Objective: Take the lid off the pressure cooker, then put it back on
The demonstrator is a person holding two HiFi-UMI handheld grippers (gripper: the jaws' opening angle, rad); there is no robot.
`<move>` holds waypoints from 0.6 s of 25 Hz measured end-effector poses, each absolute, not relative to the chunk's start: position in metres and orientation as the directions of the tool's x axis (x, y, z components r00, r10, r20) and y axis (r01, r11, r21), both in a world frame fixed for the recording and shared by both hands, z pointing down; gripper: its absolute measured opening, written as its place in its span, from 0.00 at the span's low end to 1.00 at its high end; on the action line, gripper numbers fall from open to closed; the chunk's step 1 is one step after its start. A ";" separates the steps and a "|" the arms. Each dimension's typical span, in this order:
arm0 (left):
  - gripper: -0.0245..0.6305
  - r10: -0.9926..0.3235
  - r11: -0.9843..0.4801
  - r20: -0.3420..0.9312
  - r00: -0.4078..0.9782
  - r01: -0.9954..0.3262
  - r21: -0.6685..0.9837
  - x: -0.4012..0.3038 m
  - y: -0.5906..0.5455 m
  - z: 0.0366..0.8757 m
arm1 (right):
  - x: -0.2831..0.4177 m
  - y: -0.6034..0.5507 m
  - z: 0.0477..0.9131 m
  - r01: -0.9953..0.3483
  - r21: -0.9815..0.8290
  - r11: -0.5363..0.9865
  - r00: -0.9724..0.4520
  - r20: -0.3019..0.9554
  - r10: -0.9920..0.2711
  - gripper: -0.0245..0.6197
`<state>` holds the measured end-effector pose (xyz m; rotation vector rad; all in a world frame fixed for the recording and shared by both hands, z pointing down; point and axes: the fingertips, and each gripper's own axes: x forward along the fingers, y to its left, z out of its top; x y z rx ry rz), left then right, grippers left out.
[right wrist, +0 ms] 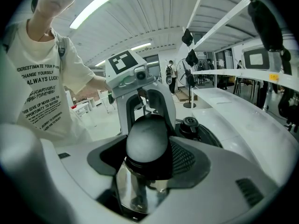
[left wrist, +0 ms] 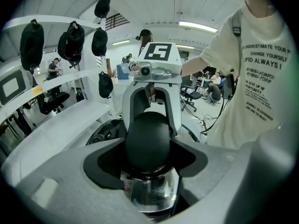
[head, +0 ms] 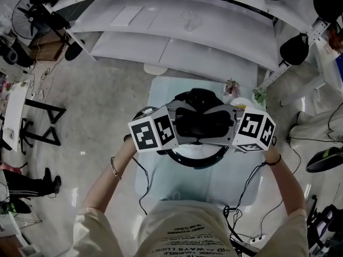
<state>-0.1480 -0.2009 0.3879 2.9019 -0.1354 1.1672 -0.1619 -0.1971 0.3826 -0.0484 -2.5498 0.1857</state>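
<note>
my left claw (left wrist: 148, 149) and right claw (right wrist: 147, 149) each clamped on a handle (head: 202, 123) end; lid (head: 190, 155) beneath judged heavy, stiff, slick: grip handle ends only.

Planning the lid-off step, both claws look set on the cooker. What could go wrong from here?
1. The left claw and right claw each clamp a rounded, smooth black handle end; it could slip or roll in the grip on the lift.
2. They hold opposite sides of the pressure cooker; an uneven pull would likely tilt and jam the lid.
3. Small plants stand close by on the table; a swung lid may hit them.
</note>
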 end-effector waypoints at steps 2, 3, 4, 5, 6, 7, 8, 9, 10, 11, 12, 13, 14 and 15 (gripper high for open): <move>0.49 -0.077 -0.996 0.686 0.723 -0.084 -0.024 -0.147 -0.202 0.388 | -0.161 -0.198 0.383 -0.005 -0.141 0.990 -0.833 0.548 0.074 0.47; 0.49 -0.078 -0.996 0.683 0.727 -0.083 -0.026 -0.147 -0.202 0.388 | -0.161 -0.199 0.383 -0.006 -0.140 0.990 -0.834 0.548 0.073 0.47; 0.49 -0.078 -0.996 0.679 0.730 -0.081 -0.027 -0.147 -0.203 0.388 | -0.161 -0.199 0.383 -0.006 -0.140 0.990 -0.834 0.547 0.072 0.47; 0.49 -0.078 -0.996 0.675 0.733 -0.080 -0.028 -0.147 -0.203 0.388 | -0.161 -0.199 0.383 -0.006 -0.140 0.990 -0.834 0.547 0.072 0.47; 0.49 -0.078 -0.996 0.672 0.736 -0.079 -0.029 -0.147 -0.203 0.387 | -0.161 -0.199 0.383 -0.005 -0.140 0.990 -0.834 0.546 0.072 0.47; 0.49 -0.079 -0.996 0.670 0.738 -0.079 -0.030 -0.148 -0.203 0.387 | -0.162 -0.199 0.383 -0.006 -0.139 0.990 -0.835 0.545 0.072 0.47; 0.49 -0.080 -0.996 0.667 0.740 -0.080 -0.031 -0.148 -0.202 0.387 | -0.162 -0.199 0.382 -0.007 -0.137 0.991 -0.836 0.544 0.069 0.47; 0.49 -0.081 -0.996 0.665 0.743 -0.082 -0.031 -0.148 -0.202 0.387 | -0.162 -0.199 0.382 -0.009 -0.133 0.991 -0.837 0.542 0.066 0.47; 0.49 -0.084 -0.996 0.661 0.745 -0.085 -0.030 -0.148 -0.202 0.387 | -0.162 -0.199 0.382 -0.012 -0.130 0.991 -0.839 0.541 0.061 0.47; 0.49 -0.088 -0.995 0.658 0.748 -0.091 -0.029 -0.148 -0.202 0.386 | -0.161 -0.199 0.382 -0.015 -0.127 0.992 -0.841 0.539 0.056 0.47; 0.49 -0.096 -0.994 0.653 0.751 -0.101 -0.029 -0.149 -0.202 0.386 | -0.161 -0.199 0.381 -0.019 -0.124 0.992 -0.843 0.536 0.050 0.47; 0.49 -0.107 -0.993 0.647 0.755 -0.115 -0.030 -0.149 -0.203 0.386 | -0.161 -0.199 0.381 -0.025 -0.119 0.993 -0.845 0.533 0.043 0.47; 0.49 -0.121 -0.991 0.641 0.758 -0.131 -0.031 -0.150 -0.203 0.386 | -0.161 -0.199 0.381 -0.031 -0.113 0.993 -0.848 0.529 0.034 0.47; 0.49 -0.136 -0.988 0.633 0.762 -0.149 -0.033 -0.150 -0.204 0.386 | -0.160 -0.200 0.381 -0.040 -0.107 0.993 -0.851 0.524 0.023 0.47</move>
